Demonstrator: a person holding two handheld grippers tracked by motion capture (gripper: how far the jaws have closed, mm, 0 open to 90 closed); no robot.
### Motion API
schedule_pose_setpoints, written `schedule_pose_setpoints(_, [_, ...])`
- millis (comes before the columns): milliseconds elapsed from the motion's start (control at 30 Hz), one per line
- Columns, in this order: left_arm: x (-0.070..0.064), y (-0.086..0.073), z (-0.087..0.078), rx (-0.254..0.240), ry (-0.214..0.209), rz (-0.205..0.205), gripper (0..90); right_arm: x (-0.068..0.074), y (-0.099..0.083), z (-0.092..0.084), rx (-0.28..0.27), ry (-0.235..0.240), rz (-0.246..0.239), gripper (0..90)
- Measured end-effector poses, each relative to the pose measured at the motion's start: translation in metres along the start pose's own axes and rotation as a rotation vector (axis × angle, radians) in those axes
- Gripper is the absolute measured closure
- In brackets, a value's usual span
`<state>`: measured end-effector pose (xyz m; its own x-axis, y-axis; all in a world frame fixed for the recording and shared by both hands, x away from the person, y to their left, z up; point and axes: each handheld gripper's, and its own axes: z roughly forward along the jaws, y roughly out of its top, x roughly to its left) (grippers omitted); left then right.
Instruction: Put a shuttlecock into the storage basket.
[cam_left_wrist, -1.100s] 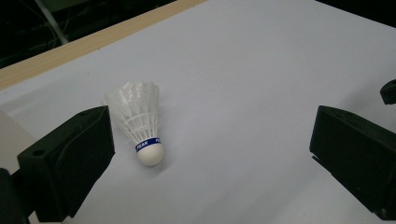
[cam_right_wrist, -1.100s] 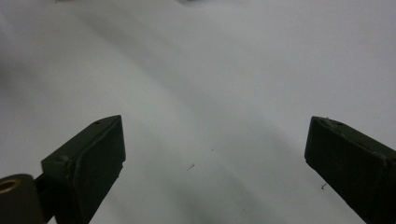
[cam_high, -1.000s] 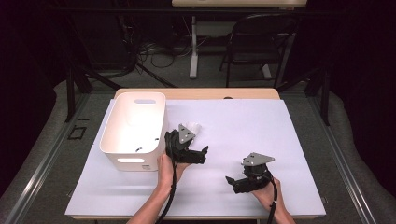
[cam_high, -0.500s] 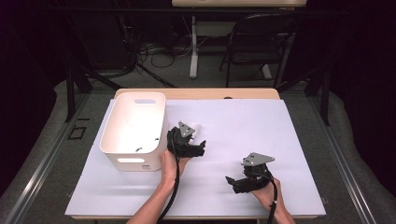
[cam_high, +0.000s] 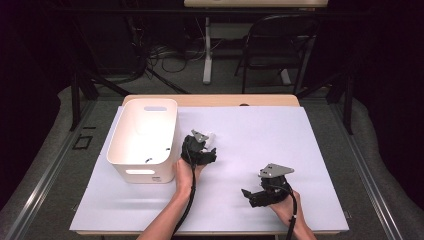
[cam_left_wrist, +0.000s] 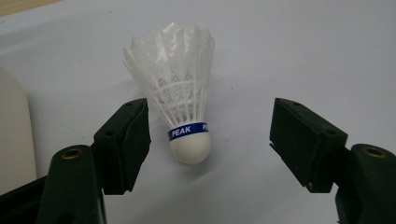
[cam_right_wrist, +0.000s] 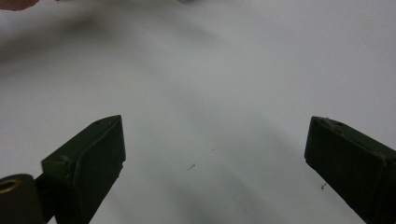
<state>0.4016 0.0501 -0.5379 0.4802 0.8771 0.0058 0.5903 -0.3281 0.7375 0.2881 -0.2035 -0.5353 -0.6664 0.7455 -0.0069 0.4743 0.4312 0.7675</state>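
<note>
Closing on the shuttlecock (cam_left_wrist: 180, 105), the left gripper (cam_left_wrist: 210, 135) has its jaws narrowing but not yet touching; the shuttlecock lies between them on the white table sheet (cam_high: 260, 135), just right of the white bin (cam_high: 144, 137), cork toward the gripper. The next move calls for pinching at the cork or blue band, since the feathers would likely crush. From the high view the shuttlecock (cam_high: 212, 135) is largely hidden behind the left gripper (cam_high: 205, 150); the right gripper (cam_high: 248, 195) rests spread and empty near the front edge.

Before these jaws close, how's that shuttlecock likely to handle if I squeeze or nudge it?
The shuttlecock probably weighs almost nothing. Its thin feather skirt looks crushable, so gripping the rounded cork seems safer. Lying on its side, it would likely roll in an arc when pushed.
</note>
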Motion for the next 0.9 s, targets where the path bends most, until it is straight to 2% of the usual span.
schedule_pose_setpoints(333, [0.003,-0.003,0.015,0.035,0.044,-0.05,38.5,0.001,0.0,0.001,0.005,0.006,0.001,4.5])
schedule_pose_setpoints(467, [0.004,-0.005,0.019,0.056,0.035,-0.069,45.6,0.001,0.0,0.001,0.005,0.007,-0.004,4.4])
schedule_pose_setpoints(900, [0.002,-0.007,0.023,0.053,0.052,-0.123,63.4,0.001,0.0,0.0,0.004,0.008,-0.003,4.4])
